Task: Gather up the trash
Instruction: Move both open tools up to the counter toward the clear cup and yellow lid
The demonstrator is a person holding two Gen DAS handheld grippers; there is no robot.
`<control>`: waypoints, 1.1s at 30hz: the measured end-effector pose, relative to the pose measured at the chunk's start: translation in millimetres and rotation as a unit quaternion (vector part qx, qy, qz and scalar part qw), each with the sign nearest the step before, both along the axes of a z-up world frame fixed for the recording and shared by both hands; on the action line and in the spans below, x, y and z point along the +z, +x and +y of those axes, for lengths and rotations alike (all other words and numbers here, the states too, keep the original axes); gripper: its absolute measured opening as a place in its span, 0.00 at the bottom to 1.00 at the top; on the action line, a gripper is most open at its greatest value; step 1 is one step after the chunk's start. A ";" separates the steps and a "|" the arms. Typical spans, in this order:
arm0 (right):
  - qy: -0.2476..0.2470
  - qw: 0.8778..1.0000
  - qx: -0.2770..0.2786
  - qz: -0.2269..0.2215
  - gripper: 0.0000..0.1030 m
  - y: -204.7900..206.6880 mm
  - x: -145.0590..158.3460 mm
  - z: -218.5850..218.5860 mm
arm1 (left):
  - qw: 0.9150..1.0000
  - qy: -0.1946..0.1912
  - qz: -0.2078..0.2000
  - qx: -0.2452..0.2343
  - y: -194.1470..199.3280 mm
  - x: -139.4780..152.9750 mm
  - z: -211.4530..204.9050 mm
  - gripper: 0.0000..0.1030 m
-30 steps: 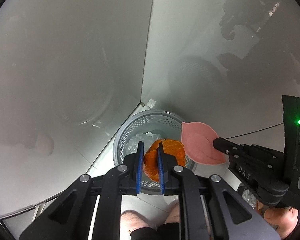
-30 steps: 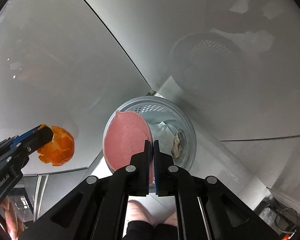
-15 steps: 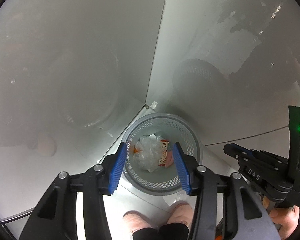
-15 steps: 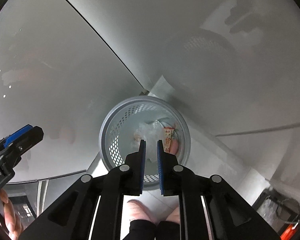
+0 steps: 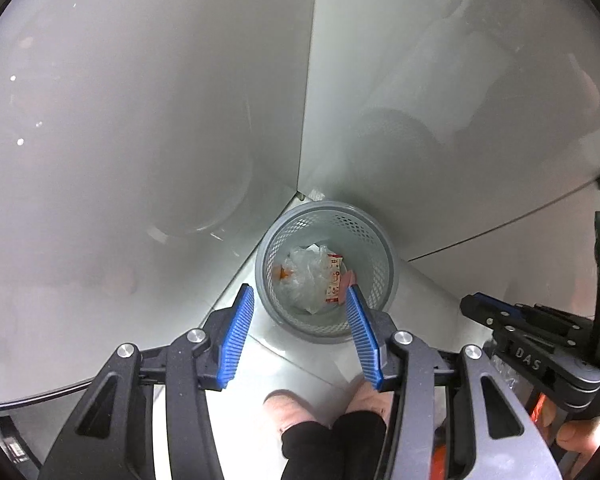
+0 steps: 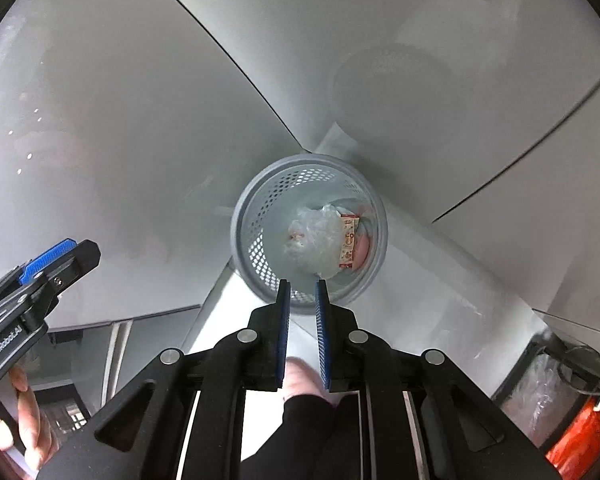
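A grey perforated waste basket (image 5: 384, 256) (image 6: 240, 216) stands on the floor in a corner of two pale walls. Inside lie a crumpled clear plastic bag (image 5: 306, 276) (image 6: 316, 236), a red and white wrapper (image 5: 334, 280) (image 6: 349, 244), a bit of orange peel (image 5: 280, 274) and a pink piece (image 5: 349, 279) (image 6: 364, 246). My left gripper (image 5: 298, 294) (image 6: 60, 254) hangs above the basket, open wide and holding nothing. My right gripper (image 6: 302, 285) (image 5: 496, 312) also points down over the basket, a narrow gap between its blue pads and nothing in it.
The person's feet (image 5: 296, 412) stand just in front of the basket. At the lower right of the right wrist view are a clear plastic bag (image 6: 540, 384) and something orange (image 6: 576, 436). The glossy walls close in behind the basket.
The left gripper let go of the orange peel and the right let go of the pink piece; both now lie in the basket. Both grippers rose, so the basket looks smaller.
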State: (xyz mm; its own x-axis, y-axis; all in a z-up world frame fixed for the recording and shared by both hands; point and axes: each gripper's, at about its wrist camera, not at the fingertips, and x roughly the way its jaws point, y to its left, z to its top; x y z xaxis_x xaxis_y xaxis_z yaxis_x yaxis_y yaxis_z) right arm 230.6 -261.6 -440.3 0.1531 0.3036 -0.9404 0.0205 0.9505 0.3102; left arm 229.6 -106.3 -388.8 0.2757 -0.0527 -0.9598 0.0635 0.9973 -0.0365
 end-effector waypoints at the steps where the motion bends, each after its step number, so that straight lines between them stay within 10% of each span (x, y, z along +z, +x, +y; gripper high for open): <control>1: 0.000 1.000 -0.001 -0.001 0.13 -3.3 13.6 -2.1 | 1.000 0.002 -0.003 -0.001 -3.7 10.3 -0.4 0.46; 18: 0.042 0.988 0.059 -0.136 0.26 -28.4 248.0 -23.0 | 0.993 0.034 -0.102 0.050 -36.4 241.3 -8.0 0.53; 33: 0.060 0.971 0.070 -0.221 0.41 16.7 363.0 -56.0 | 0.976 0.010 -0.194 0.104 -18.7 367.9 8.2 0.76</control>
State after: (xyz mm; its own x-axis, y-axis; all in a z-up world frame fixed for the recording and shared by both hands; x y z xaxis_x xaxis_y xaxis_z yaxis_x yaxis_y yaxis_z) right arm 247.4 -317.6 -77.3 0.4832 0.4546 -0.7482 -0.2675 0.8904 0.3683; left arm 210.9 -98.1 -20.9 0.6206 0.0607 -0.7818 -0.1347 0.9904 -0.0300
